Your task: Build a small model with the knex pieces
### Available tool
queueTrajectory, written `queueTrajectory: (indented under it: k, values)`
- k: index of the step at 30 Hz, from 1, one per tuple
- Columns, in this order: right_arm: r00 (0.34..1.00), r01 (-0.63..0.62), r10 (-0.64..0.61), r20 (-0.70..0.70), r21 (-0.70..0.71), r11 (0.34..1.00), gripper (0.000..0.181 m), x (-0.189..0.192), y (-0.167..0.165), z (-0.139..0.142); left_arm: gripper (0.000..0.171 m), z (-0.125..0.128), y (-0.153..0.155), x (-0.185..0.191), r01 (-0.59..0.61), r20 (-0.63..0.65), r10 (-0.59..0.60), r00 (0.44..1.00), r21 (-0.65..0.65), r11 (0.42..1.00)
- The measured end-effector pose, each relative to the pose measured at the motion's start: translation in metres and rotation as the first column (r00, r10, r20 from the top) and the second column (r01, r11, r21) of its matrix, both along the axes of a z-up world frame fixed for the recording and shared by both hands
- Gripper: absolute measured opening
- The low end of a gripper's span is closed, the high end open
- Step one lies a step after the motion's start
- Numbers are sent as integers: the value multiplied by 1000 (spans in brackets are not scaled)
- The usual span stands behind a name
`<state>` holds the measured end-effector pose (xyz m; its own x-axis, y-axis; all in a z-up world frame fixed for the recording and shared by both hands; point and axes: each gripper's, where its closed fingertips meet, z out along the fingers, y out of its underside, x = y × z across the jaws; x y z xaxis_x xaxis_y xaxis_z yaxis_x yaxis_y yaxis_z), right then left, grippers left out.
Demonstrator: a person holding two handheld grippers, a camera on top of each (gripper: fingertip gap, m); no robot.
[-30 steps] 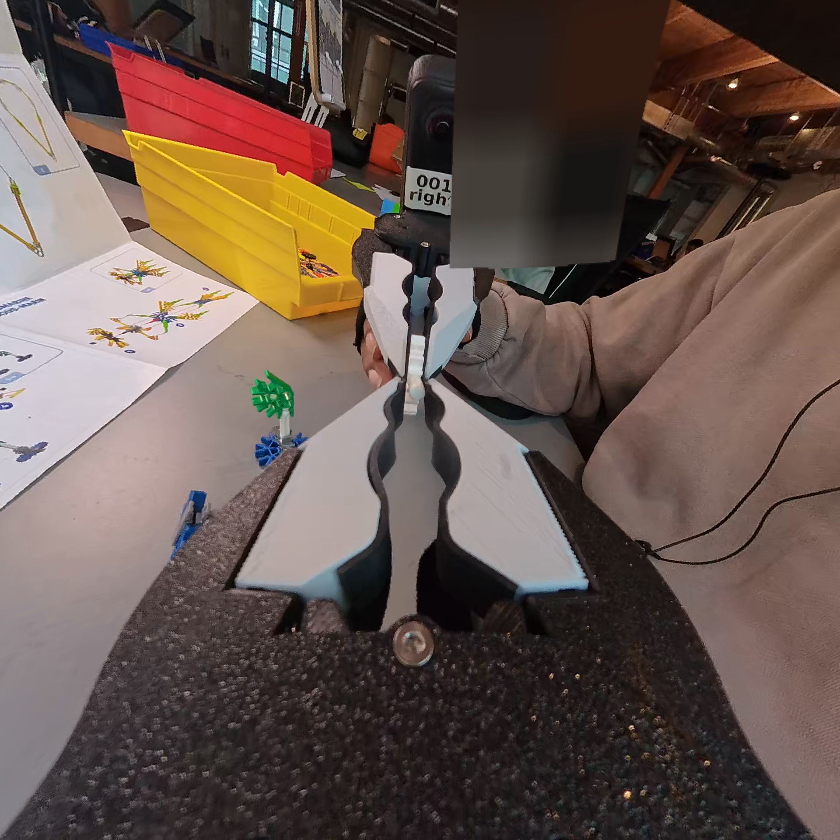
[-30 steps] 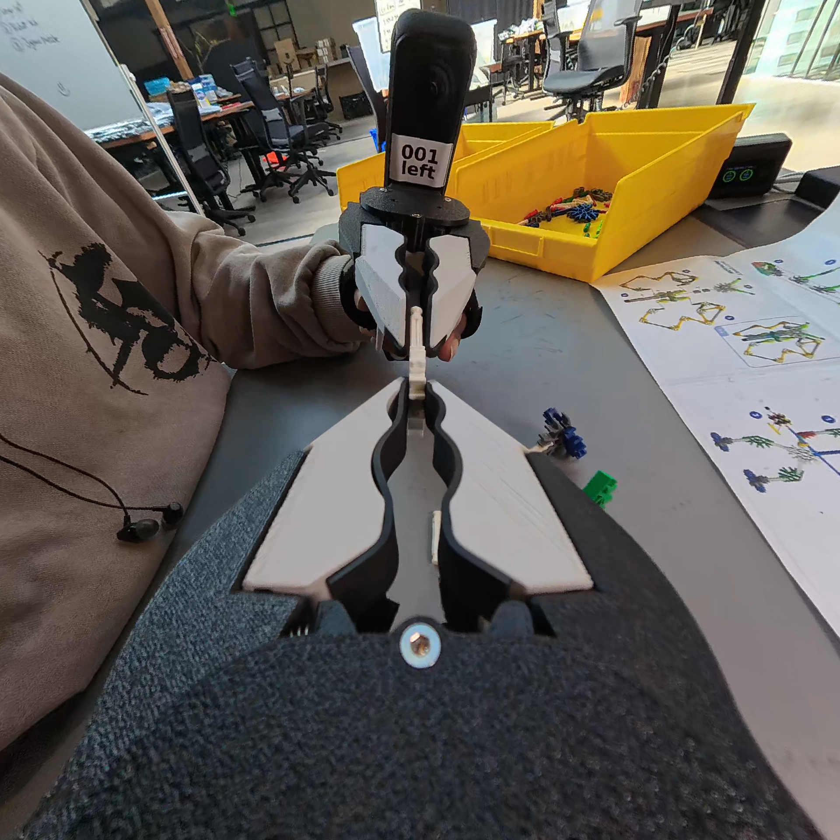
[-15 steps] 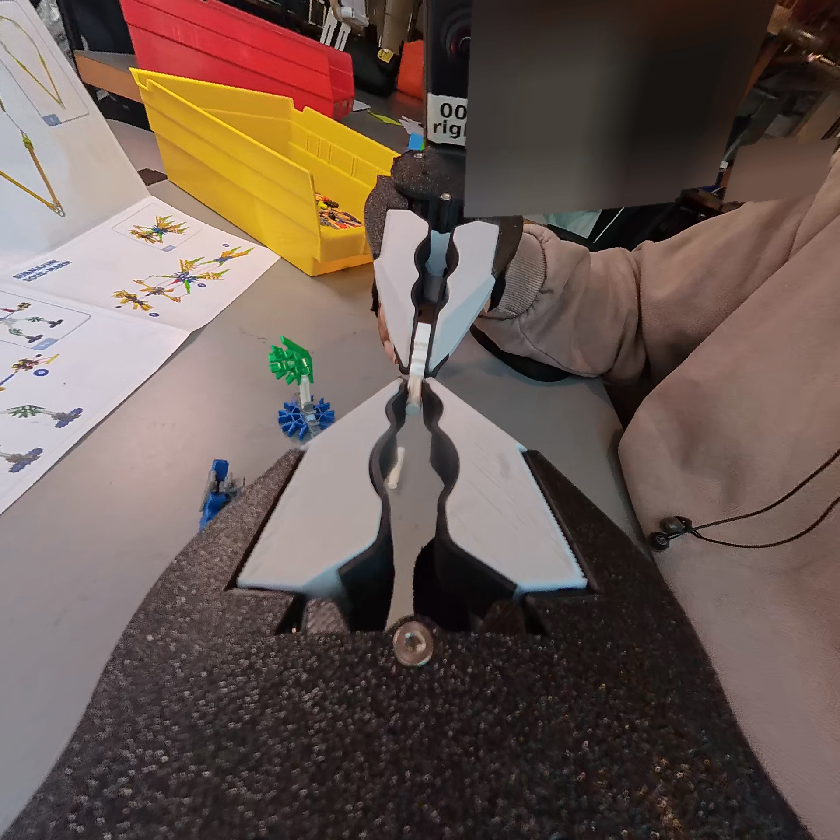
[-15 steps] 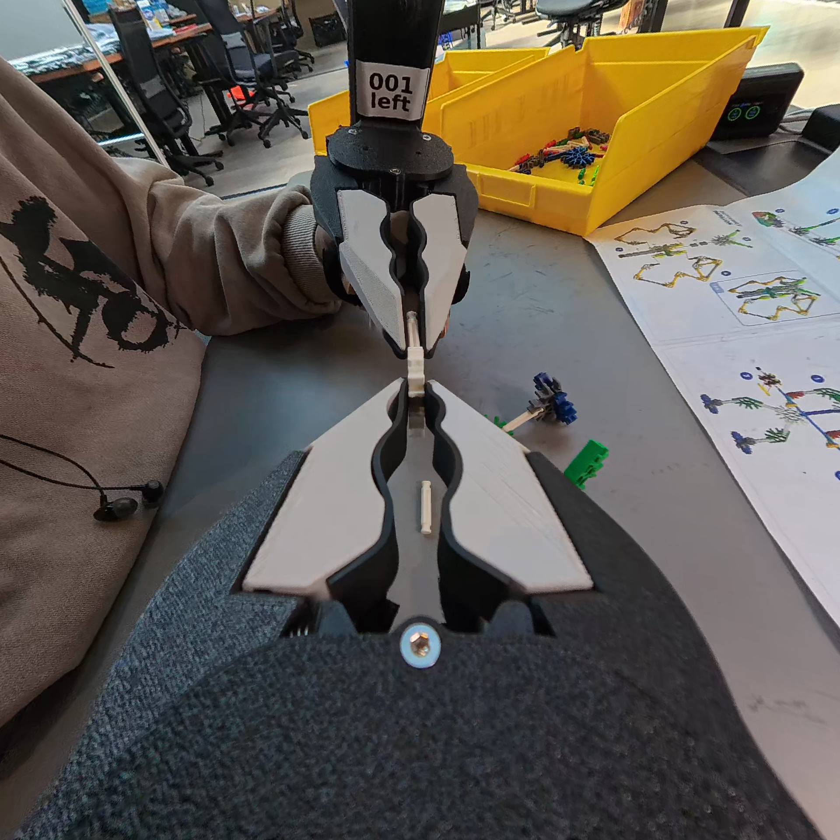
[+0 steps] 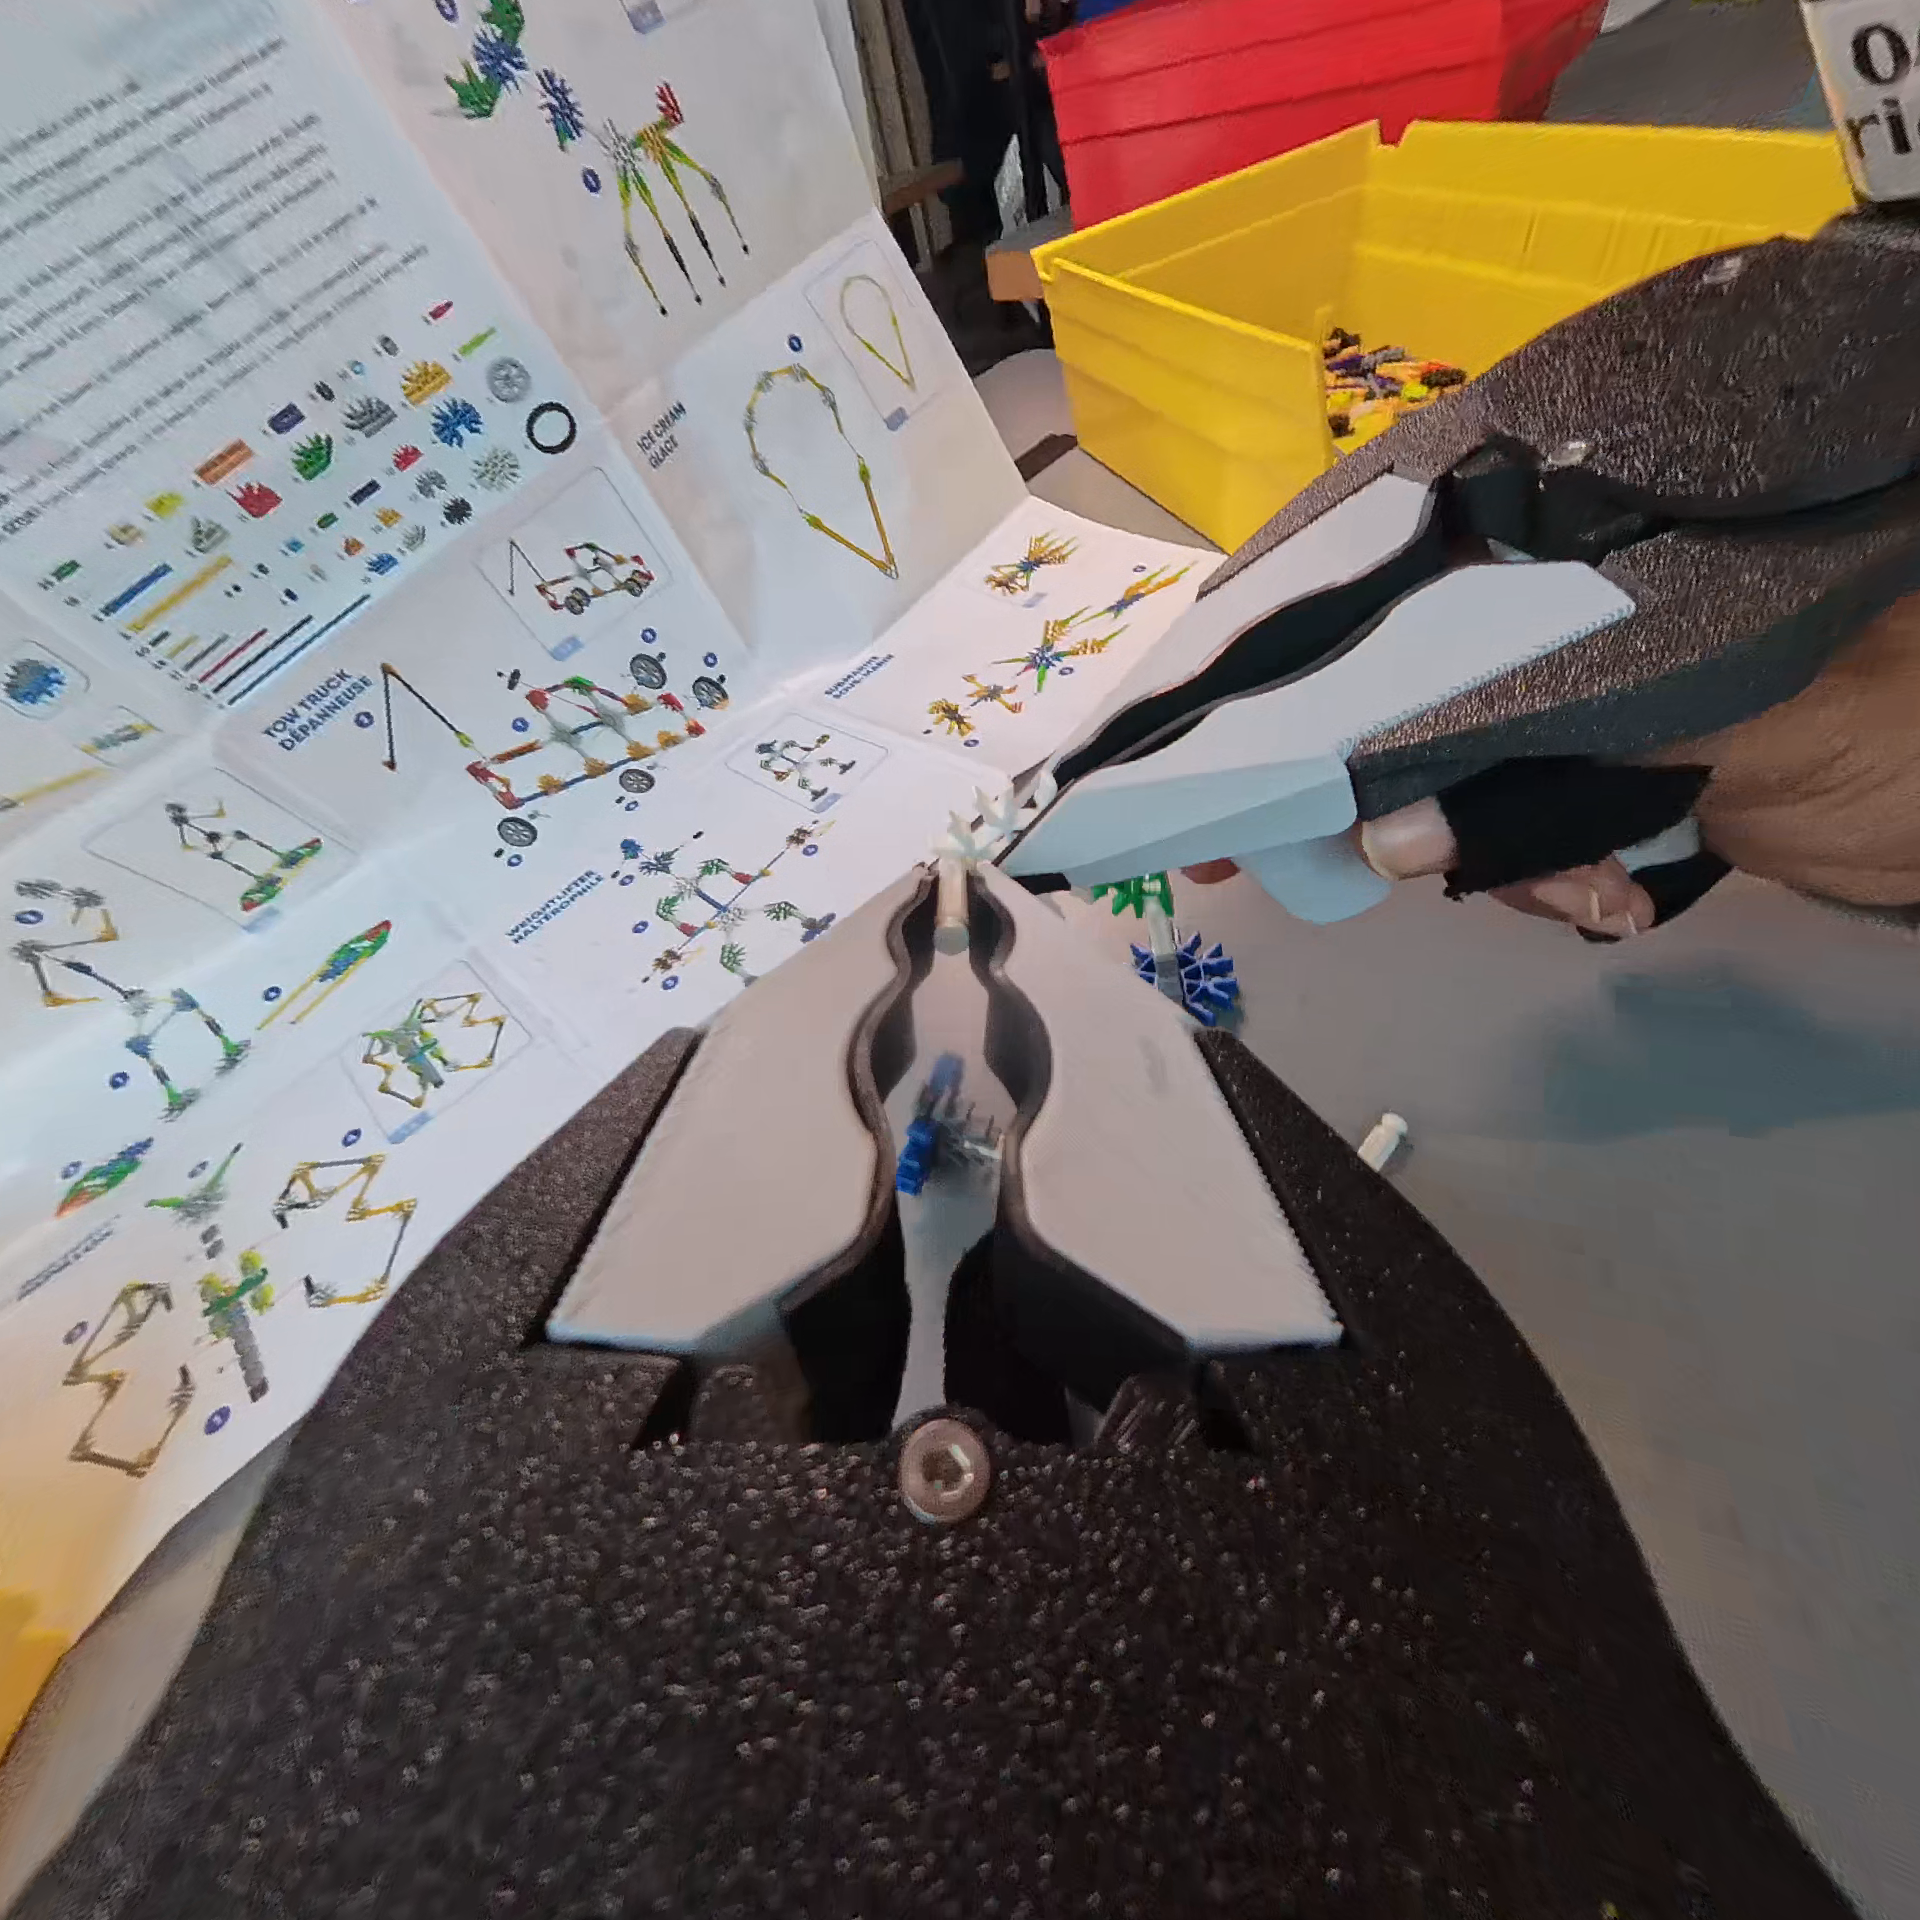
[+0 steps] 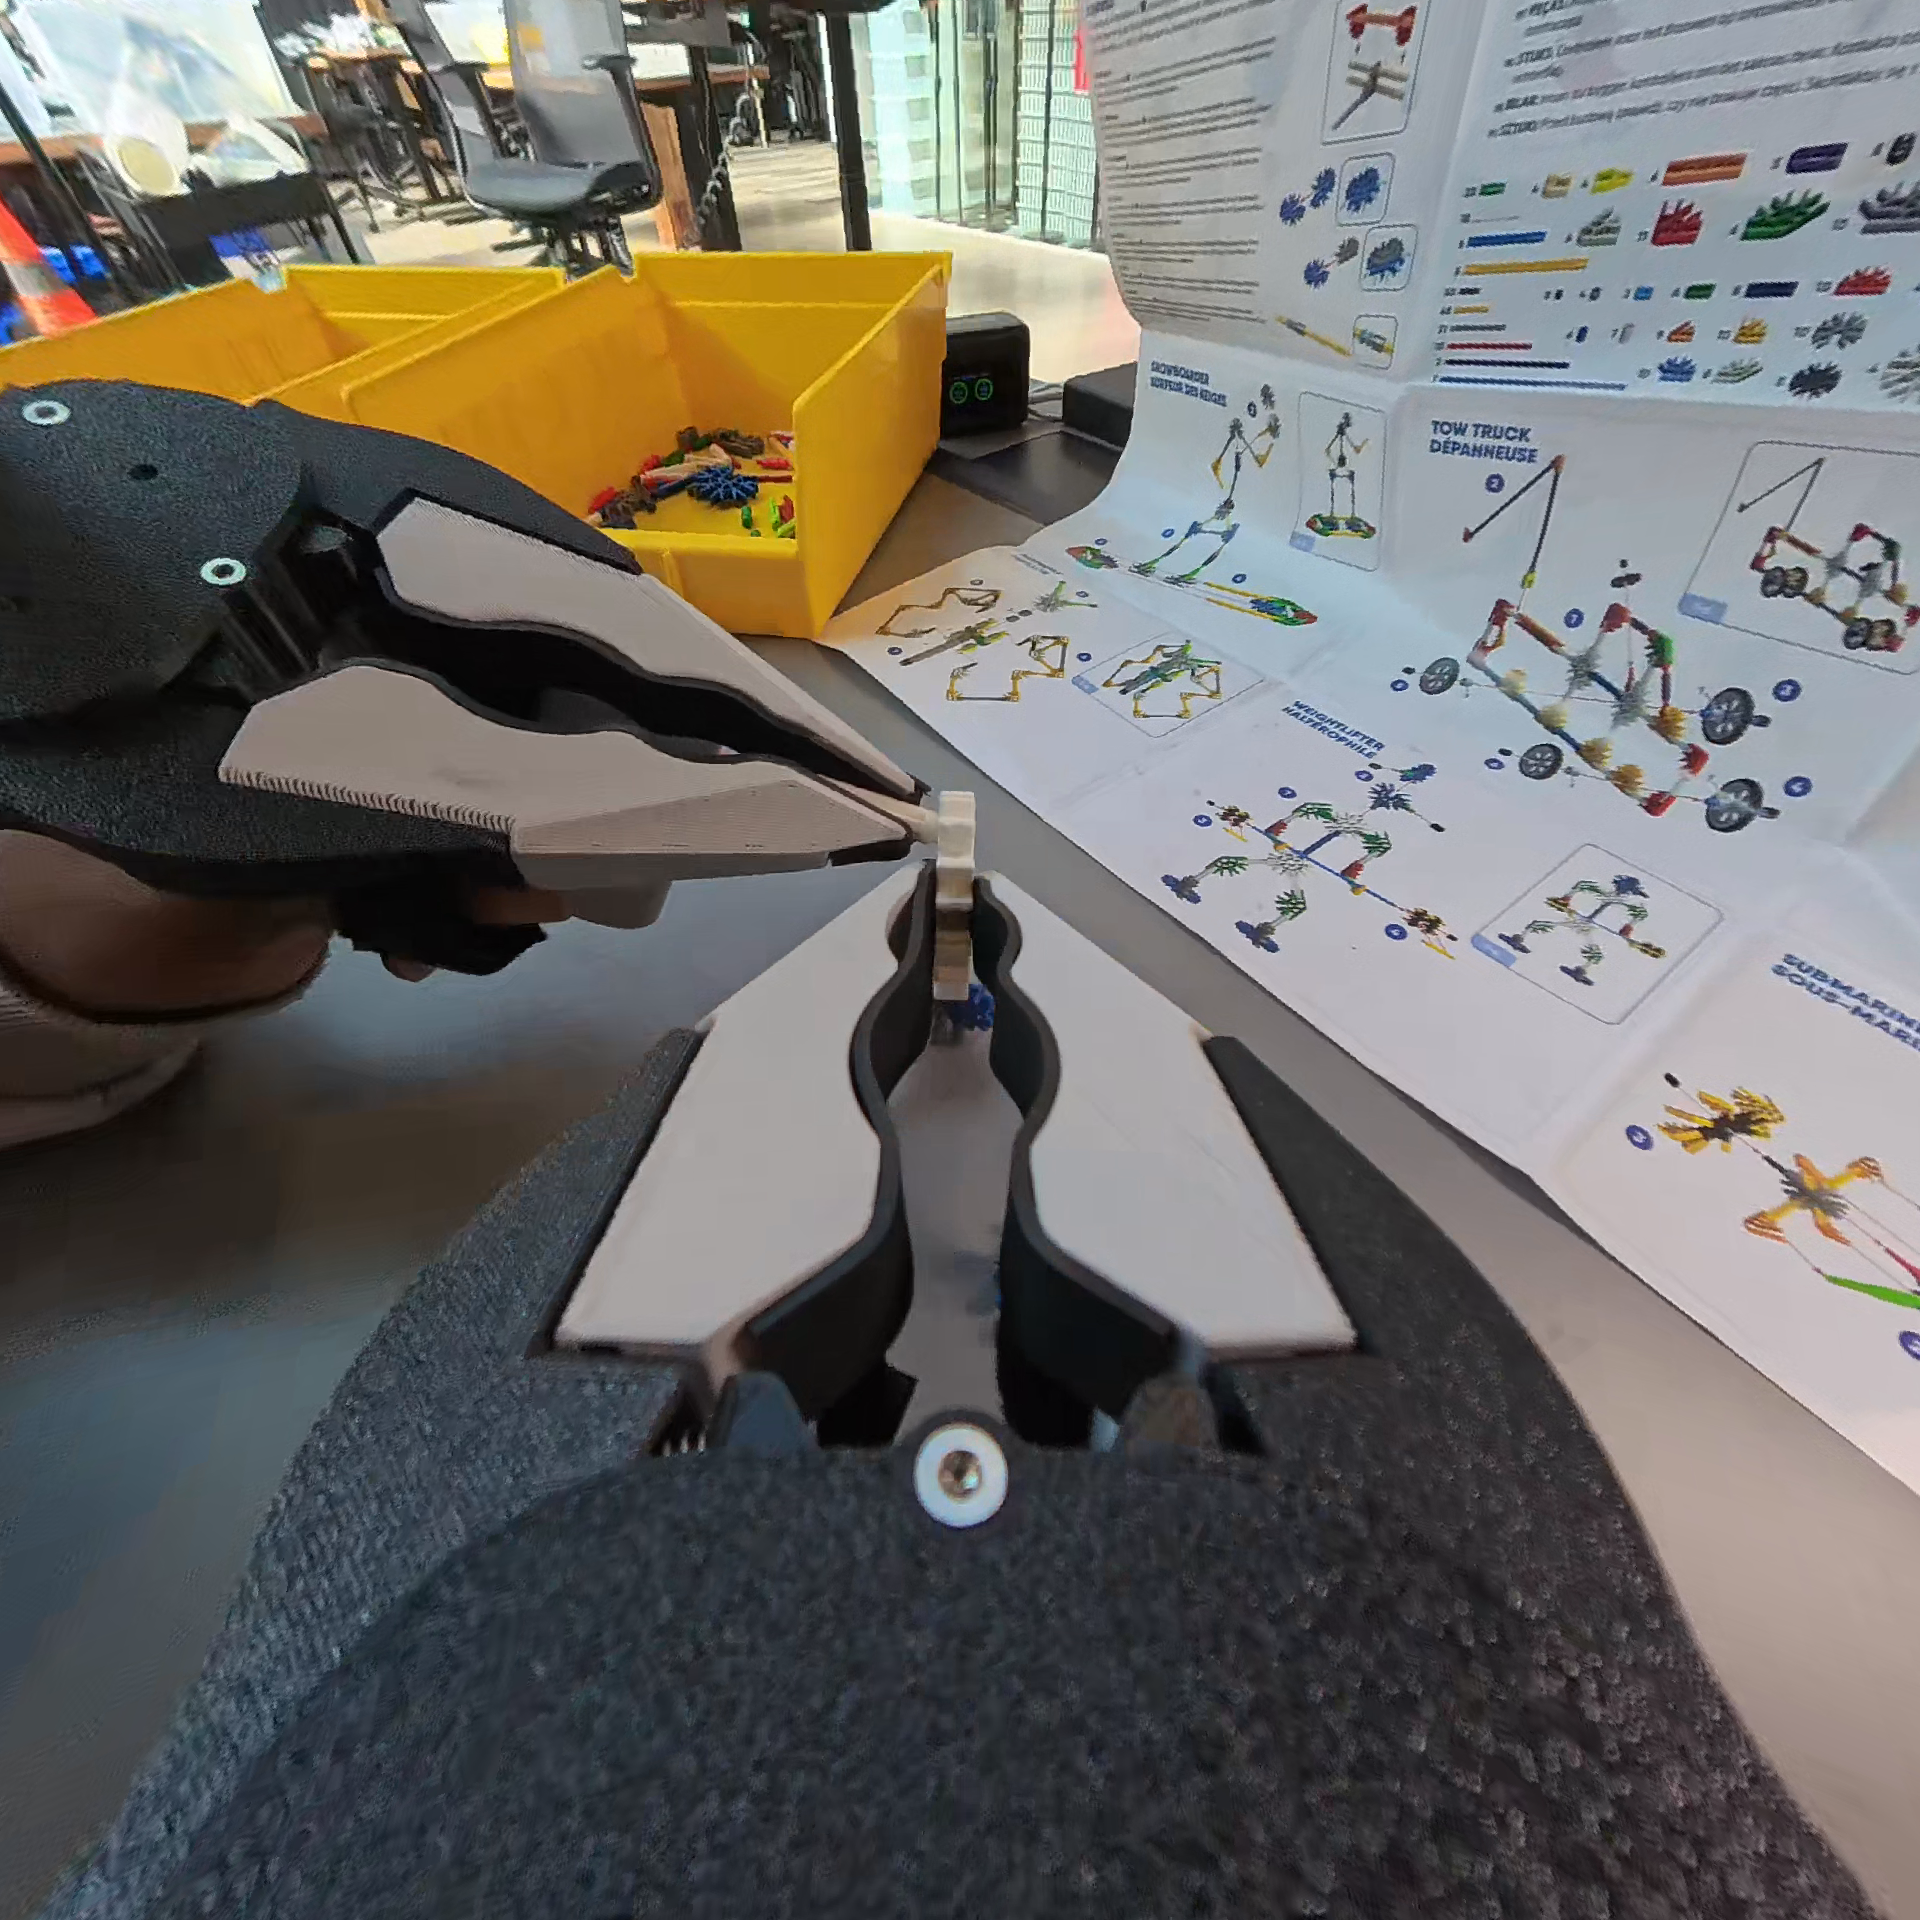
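Note:
In the left wrist view my left gripper (image 5: 951, 883) is shut on a short white rod (image 5: 950, 914) that points forward. My right gripper (image 5: 1029, 831) comes in from the right, shut on a white snowflake-shaped connector (image 5: 982, 826) that meets the rod's far end. In the right wrist view my right gripper (image 6: 954, 883) pinches the connector (image 6: 954, 831) edge-on. The left gripper (image 6: 909, 821) reaches in from the left, and the rod's tip (image 6: 928, 821) touches the connector. Both are held a little above the grey table (image 5: 1662, 1247).
A green and blue assembly (image 5: 1179, 951), a loose white rod (image 5: 1382, 1138) and a blue piece (image 5: 935, 1143) lie on the table. A large instruction sheet (image 5: 416, 727) stands behind. A yellow bin (image 6: 831, 416) holds loose parts, with a red bin (image 5: 1247, 94) behind it.
Both grippers have swung from facing each other head-on to meeting at about a right angle, now nearer the instruction sheet. Each stays shut on its white piece.

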<state>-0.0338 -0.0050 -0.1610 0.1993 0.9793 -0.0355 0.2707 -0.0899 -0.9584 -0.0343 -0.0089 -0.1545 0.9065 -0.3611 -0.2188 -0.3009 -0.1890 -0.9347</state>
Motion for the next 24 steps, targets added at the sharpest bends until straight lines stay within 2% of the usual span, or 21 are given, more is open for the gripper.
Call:
queueTrajectory:
  k: [2,4,5,6,7,8,9,10,11,12,13,14,16,18,20,21,22,24]
  values:
    - [999,28,-30,23,57,998,4,-1,5,1,4,2,5,-1,-23,23,23,999,-7,1000]
    - [997,50,-55,51,97,994,4,-1,8,-3,4,-3,10,-2,-59,-58,59,997,-2,998]
    - [994,59,-72,80,160,985,5,0,10,-6,4,-6,12,-1,-65,-55,64,996,-19,998]
    - [990,68,-98,106,254,965,5,2,13,-6,4,-8,14,1,-56,9,57,998,-52,997]
    - [986,70,-117,121,337,939,5,4,15,-4,5,-8,16,3,-22,181,43,983,-114,993]
    - [985,75,-131,117,395,916,5,5,16,1,4,-5,17,4,60,414,16,910,-170,984]
    - [983,74,-142,117,454,888,4,6,16,6,5,0,17,5,172,625,-12,781,-196,965]
    - [981,62,-147,127,514,855,4,6,15,8,5,1,16,5,270,765,-21,644,-202,941]
    - [981,26,-128,145,557,830,4,3,11,5,4,-4,18,0,289,818,6,576,-210,934]
    - [980,14,-125,153,579,815,4,0,7,3,5,-11,19,-3,287,818,17,575,-221,932]
    - [980,5,-125,152,615,788,3,-1,6,3,4,-12,18,-4,304,844,23,536,-218,927]
    - [987,6,-100,124,599,801,3,-1,5,9,4,-6,16,-4,340,888,4,460,-180,923]
    - [999,-33,23,28,468,883,4,0,0,24,4,10,9,-4,413,940,-59,337,-91,906]
    - [985,-125,157,-66,347,929,3,7,-6,33,4,27,3,-10,434,948,-143,284,6,901]
    - [944,-282,314,-106,243,928,4,17,-18,34,5,35,-6,-14,476,937,-206,282,50,878]
    - [924,-348,371,-96,198,916,4,22,-23,31,4,34,-8,-16,478,924,-212,317,37,878]
    - [907,-398,415,-72,171,901,4,27,-26,27,5,28,-8,-20,458,896,-208,392,5,889]
    - [873,-487,487,19,104,867,5,35,-33,14,5,9,-12,-17,455,783,-217,583,-94,886]
